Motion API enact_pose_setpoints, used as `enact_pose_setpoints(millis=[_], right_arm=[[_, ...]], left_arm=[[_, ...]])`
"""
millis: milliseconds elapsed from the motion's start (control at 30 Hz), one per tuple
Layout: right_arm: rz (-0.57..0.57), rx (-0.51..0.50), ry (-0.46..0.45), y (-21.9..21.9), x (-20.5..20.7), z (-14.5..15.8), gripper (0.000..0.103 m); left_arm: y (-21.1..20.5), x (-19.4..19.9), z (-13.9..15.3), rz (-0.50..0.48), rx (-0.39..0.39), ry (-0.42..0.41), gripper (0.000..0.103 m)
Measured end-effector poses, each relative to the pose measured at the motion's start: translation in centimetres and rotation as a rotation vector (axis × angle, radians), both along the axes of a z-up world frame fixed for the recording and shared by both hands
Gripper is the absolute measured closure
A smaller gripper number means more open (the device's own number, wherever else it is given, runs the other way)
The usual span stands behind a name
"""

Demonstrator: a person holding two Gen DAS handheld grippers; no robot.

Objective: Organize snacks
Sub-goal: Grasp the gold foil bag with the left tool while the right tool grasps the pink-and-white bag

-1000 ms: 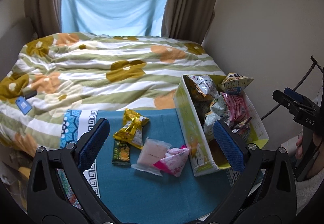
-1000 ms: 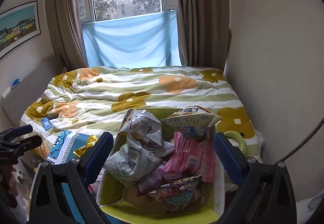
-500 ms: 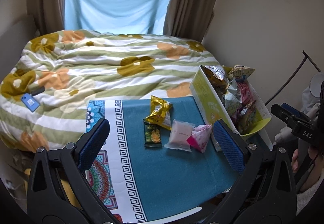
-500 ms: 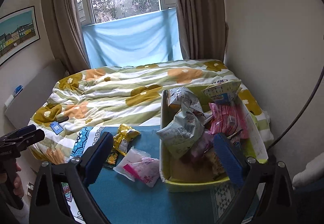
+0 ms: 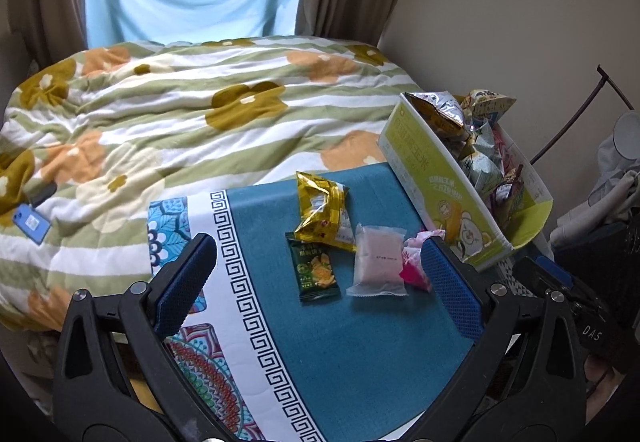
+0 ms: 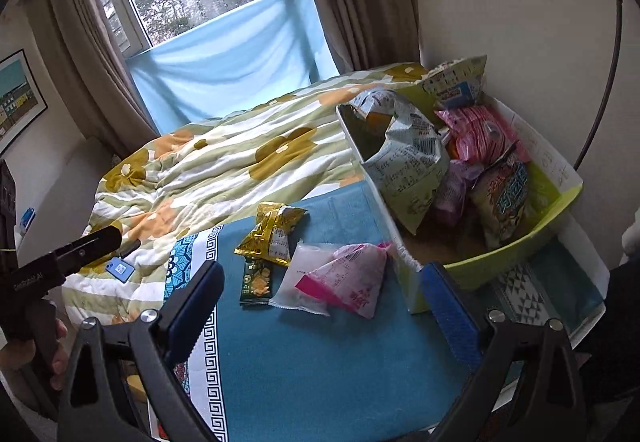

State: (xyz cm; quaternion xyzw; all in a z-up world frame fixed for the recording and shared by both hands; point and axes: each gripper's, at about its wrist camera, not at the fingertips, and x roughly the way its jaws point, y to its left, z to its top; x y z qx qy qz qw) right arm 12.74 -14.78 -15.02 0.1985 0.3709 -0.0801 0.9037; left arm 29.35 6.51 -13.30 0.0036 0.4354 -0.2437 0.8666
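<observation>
Both claws pulled back from box (image 6: 404, 238); left claw (image 5: 318, 270) and right claw (image 6: 320, 296) wide apart, empty. Only right view showed left hand (image 6: 24, 354).

Glossy crinkled foil gold packet (image 5: 320, 208), matt woven teal cloth (image 5: 360, 342), seemingly cardboard box (image 5: 436, 182).

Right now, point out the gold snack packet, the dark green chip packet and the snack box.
gold snack packet (image 5: 320, 208), left wrist view, middle of its crinkled front
dark green chip packet (image 5: 316, 271), left wrist view, printed front
snack box (image 5: 436, 178), left wrist view, green side wall
</observation>
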Motion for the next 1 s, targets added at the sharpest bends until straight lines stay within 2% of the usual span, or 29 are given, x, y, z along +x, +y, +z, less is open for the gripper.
enact_pose_setpoints(millis=[133, 367, 533, 600, 667, 800, 867, 1000], right_arm=[[-0.126, 0.098, -0.014, 0.0, 0.9, -3.5, 0.005], [-0.280, 0.128, 0.018, -0.2, 3.9, -10.1, 0.005], [-0.347, 0.143, 0.026, -0.5, 5.1, -13.8, 0.005], [-0.378, 0.154, 0.020, -0.8, 5.3, -14.8, 0.005], [-0.392, 0.160, 0.014, -0.9, 5.6, -15.4, 0.005], [-0.396, 0.139, 0.016, -0.7, 6.2, -15.9, 0.005], [-0.399, 0.152, 0.014, -1.0, 6.4, -16.1, 0.005], [-0.412, 0.157, 0.018, -1.7, 6.7, -16.6, 0.005]], left_arm=[[-1.9, 3.4, -3.5, -0.051, 0.013, 0.038, 0.001], [-6.5, 8.4, -10.8, -0.137, 0.032, 0.103, 0.002], [-9.2, 11.0, -14.3, -0.170, 0.052, 0.114, 0.004], [-9.9, 11.6, -15.4, -0.173, 0.065, 0.116, 0.008], [-10.2, 12.1, -16.3, -0.167, 0.072, 0.124, 0.020], [-10.5, 12.6, -17.8, -0.162, 0.074, 0.153, 0.030], [-10.6, 12.6, -18.2, -0.161, 0.076, 0.161, 0.041], [-10.8, 11.9, -18.3, -0.150, 0.110, 0.118, 0.046]])
